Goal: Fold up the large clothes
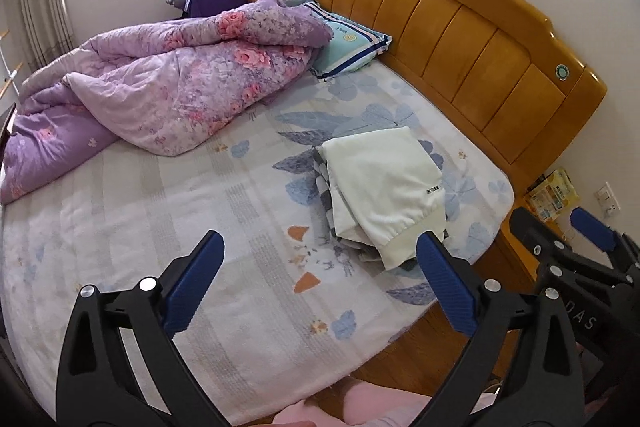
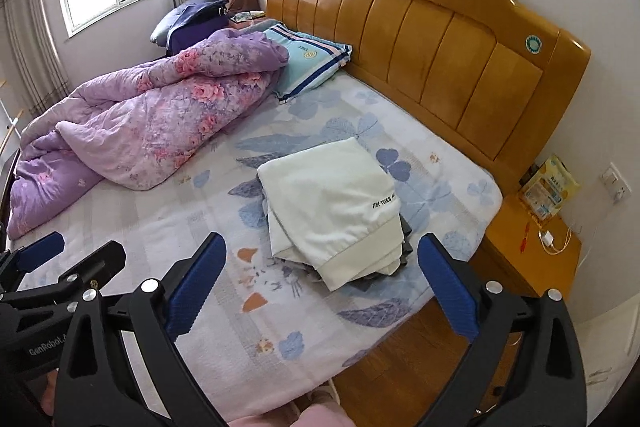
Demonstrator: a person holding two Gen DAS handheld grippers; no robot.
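Both our grippers hang tilted down over the bed's (image 1: 168,195) near edge, left gripper (image 1: 320,267) and right gripper (image 2: 322,269) side by side, fingers (image 2: 198,283) spread wide and released, grasping nothing. Beyond them the folded white garment (image 2: 332,203) tops a small pile near the wooden headboard (image 2: 420,39), a purple floral quilt (image 1: 160,87) bunched well apart.

On the bed (image 2: 168,227), the folded clothes (image 2: 332,203) lie near the headboard (image 2: 440,39); the quilt (image 2: 140,123) is heaped left, pillow (image 2: 308,59) against the headboard.
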